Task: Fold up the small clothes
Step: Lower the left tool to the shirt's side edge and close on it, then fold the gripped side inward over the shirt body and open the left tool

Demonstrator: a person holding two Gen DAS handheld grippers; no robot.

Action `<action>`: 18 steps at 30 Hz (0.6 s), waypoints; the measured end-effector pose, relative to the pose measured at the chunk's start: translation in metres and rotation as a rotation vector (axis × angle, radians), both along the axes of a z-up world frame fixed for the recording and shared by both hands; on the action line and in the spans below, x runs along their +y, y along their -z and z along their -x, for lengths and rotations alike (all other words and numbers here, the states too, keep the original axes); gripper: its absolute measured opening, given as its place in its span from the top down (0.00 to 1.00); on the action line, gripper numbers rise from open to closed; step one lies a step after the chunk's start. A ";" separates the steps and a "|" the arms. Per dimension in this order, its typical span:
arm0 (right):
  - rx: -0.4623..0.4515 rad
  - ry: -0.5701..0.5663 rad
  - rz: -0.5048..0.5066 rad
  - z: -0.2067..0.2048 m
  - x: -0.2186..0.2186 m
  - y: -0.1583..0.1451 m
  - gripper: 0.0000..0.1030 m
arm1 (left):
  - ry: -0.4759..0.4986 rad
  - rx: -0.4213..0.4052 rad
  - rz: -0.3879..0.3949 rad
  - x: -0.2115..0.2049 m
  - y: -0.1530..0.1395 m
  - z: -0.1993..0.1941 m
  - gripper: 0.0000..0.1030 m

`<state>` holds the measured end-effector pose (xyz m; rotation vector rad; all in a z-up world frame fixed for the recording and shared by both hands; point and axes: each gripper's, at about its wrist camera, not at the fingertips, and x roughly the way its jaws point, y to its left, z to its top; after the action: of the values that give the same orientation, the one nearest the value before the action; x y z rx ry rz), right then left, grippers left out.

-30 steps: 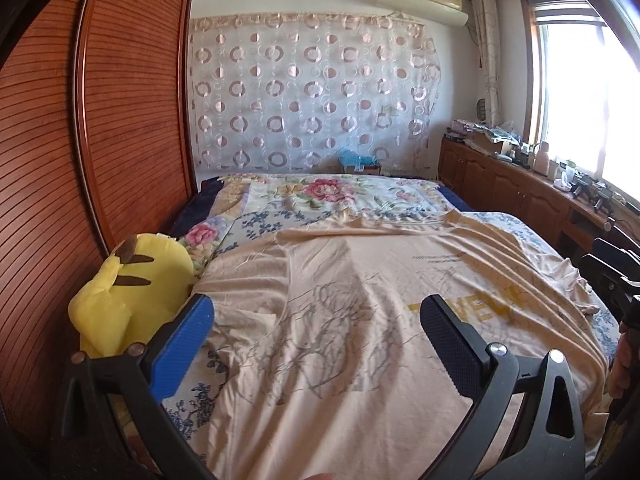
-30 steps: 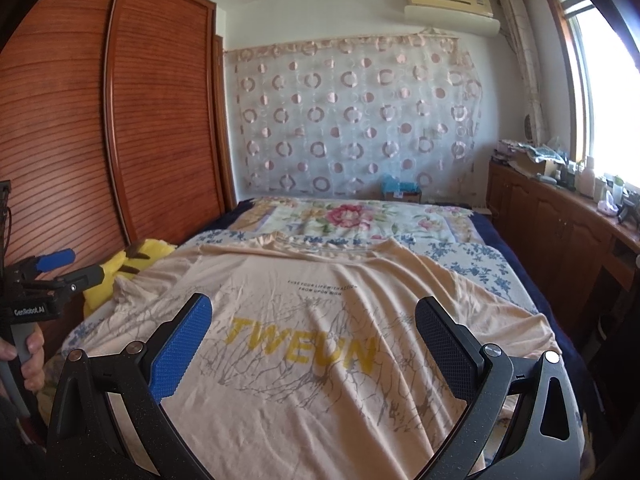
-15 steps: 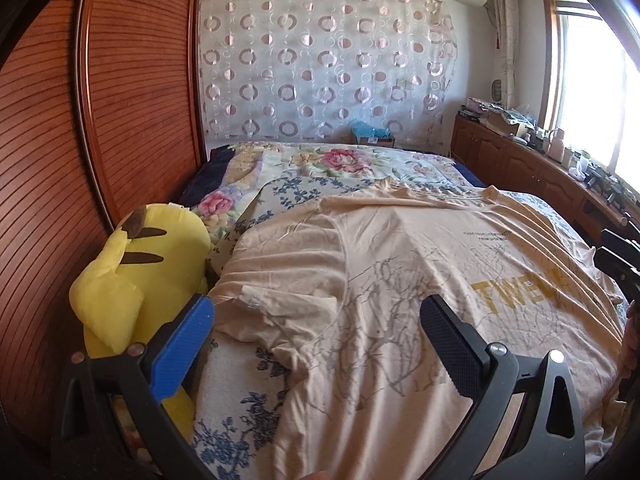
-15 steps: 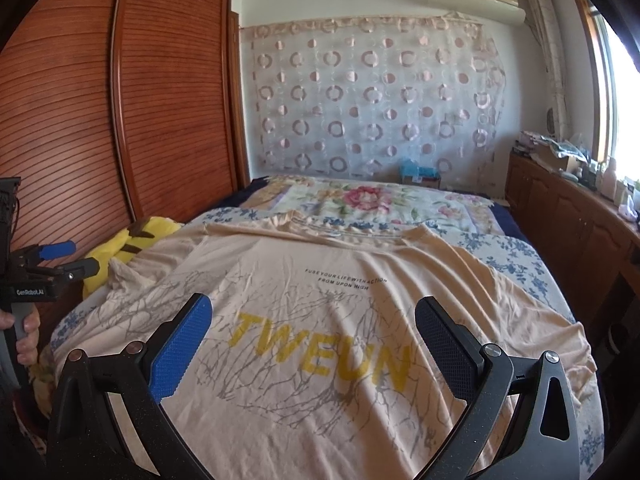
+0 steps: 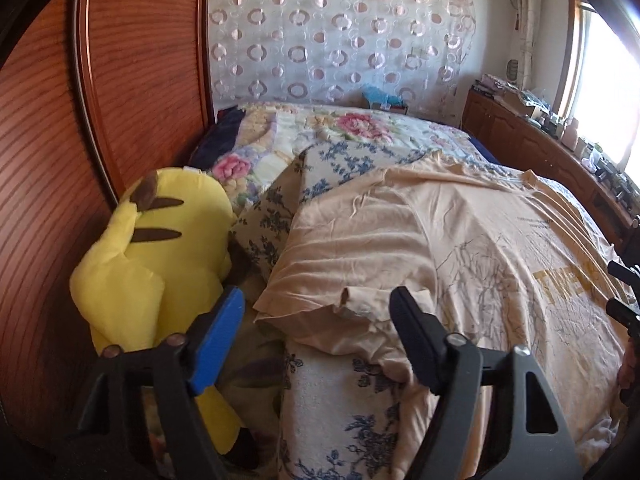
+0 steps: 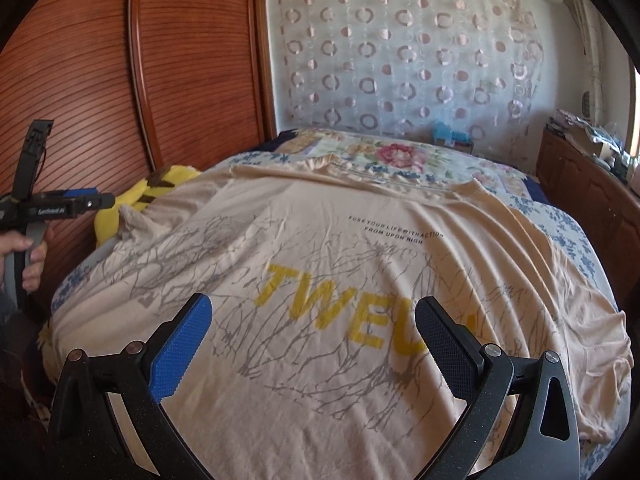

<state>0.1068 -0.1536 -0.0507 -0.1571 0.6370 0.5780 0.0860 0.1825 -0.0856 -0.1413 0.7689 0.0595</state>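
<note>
The shirt [image 6: 340, 280] is spread print-up across the bed [image 5: 360, 140], ready for folding. Its sleeve [image 5: 352, 264] lies bunched by the plush [image 5: 160, 248], framed by the spread left tool [image 5: 316, 312], likely for straightening. The right tool [image 6: 312, 320] is held spread, empty, above the print.

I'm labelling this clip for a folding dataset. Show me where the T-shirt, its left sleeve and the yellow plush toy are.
T-shirt [image 6: 360, 264]: right wrist view, chest area by the yellow lettering.
left sleeve [image 5: 344, 256]: left wrist view, middle of the wrinkled sleeve.
yellow plush toy [image 5: 160, 256]: left wrist view, its yellow body.
</note>
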 end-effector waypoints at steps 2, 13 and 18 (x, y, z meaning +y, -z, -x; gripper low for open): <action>0.006 -0.005 0.011 -0.002 0.002 0.003 0.00 | 0.001 0.029 0.036 0.007 0.006 -0.005 0.31; 0.031 -0.026 0.047 -0.007 0.009 0.011 0.00 | 0.047 0.102 0.032 -0.007 0.023 -0.018 0.74; 0.034 -0.025 0.037 -0.007 0.008 0.013 0.00 | 0.094 0.072 -0.067 -0.023 0.010 -0.020 0.98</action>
<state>0.1143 -0.1460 -0.0634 -0.1909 0.6802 0.5945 0.1065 0.1600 -0.0955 -0.0393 0.8439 0.0012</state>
